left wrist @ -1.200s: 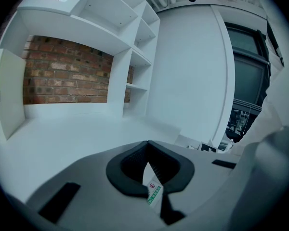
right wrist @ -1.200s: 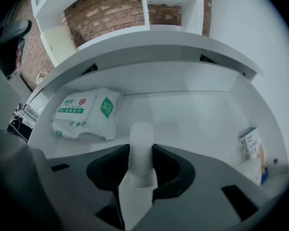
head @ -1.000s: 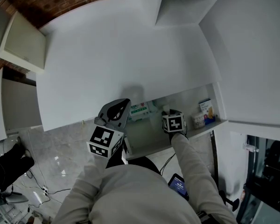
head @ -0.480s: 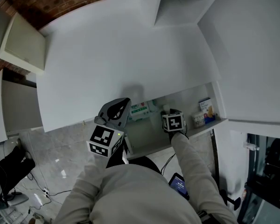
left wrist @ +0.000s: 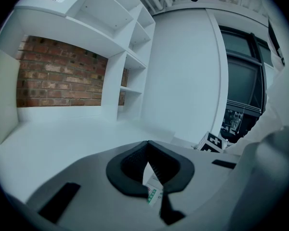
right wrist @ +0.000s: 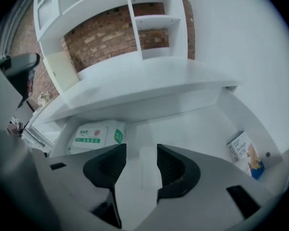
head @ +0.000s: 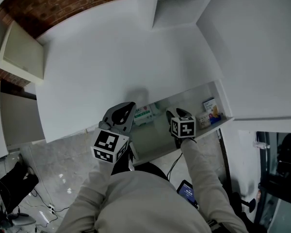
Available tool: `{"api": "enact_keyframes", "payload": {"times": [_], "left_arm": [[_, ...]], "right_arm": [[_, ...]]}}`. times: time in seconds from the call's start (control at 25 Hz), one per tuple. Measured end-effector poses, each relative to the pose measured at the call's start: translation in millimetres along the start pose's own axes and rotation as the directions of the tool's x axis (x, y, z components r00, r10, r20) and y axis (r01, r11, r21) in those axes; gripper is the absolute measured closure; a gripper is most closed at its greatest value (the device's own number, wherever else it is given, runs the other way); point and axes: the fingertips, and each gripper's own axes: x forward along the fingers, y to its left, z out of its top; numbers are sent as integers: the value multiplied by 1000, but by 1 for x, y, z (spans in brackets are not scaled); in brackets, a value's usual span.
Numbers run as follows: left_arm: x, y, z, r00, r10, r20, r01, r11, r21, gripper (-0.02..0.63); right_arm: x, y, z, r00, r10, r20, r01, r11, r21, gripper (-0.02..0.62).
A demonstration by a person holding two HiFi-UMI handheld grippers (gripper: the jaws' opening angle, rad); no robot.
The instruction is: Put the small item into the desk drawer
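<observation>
Head view: we look down on a white desk (head: 126, 52) with its drawer (head: 153, 137) pulled out at the near edge. The right gripper (head: 175, 114) reaches into the middle of the drawer and covers the item, so we cannot pick it out here. The left gripper (head: 128, 108) hangs over the drawer's left end, above a white pack (head: 144, 114) with a green label. A small box (head: 211, 108) sits at the drawer's right end, its print too small to read.

Left gripper view: the left gripper (left wrist: 148, 150) has its jaws brought together at the tips, with nothing held. Through the slit below the tips we see a strip of the pack (left wrist: 153, 194), its green print cut off.

Right gripper view: the right gripper (right wrist: 141, 153) has its jaws wide apart and opening. Between them, free of both pads, the item (right wrist: 147, 170) lies flat on the drawer (right wrist: 192, 129) floor. It is a pale oblong whose long axis runs near to far, in line with the jaws. It is white on white, so its edges are faint and we cannot tell one end from the other. At the left lies the pack (right wrist: 94, 136), label up, with green lines of writing and a round red mark that we cannot read. By the right wall sits the box (right wrist: 241, 150), showing a blue and orange picture and small print we cannot make out
</observation>
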Motion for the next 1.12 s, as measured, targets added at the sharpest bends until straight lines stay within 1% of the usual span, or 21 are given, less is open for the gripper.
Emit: {"api": "enact_keyframes", "payload": {"times": [0.16, 0.36, 0.6, 0.84, 0.92, 1.12], "left_arm": [[-1, -6, 6, 1000, -19, 14, 19, 1000, 16, 589], [-3, -11, 13, 999, -37, 33, 35, 999, 41, 589], [-11, -14, 22, 997, -57, 56, 53, 996, 68, 589], [-14, -19, 27, 994, -90, 69, 84, 993, 86, 589], [-15, -22, 29, 992, -103, 73, 96, 991, 89, 589], [-20, -28, 34, 986, -136, 92, 127, 987, 102, 589]], "right_arm": [[-32, 14, 33, 990, 21, 137, -26, 999, 38, 373], [-75, 28, 63, 958, 27, 287, -46, 997, 58, 383], [-130, 42, 76, 903, 15, 430, -61, 994, 95, 400], [-182, 49, 82, 834, -46, 551, -28, 992, 125, 434], [-195, 52, 82, 813, -63, 579, -15, 991, 130, 443], [-223, 65, 79, 773, -97, 627, 0, 988, 153, 471]]}}
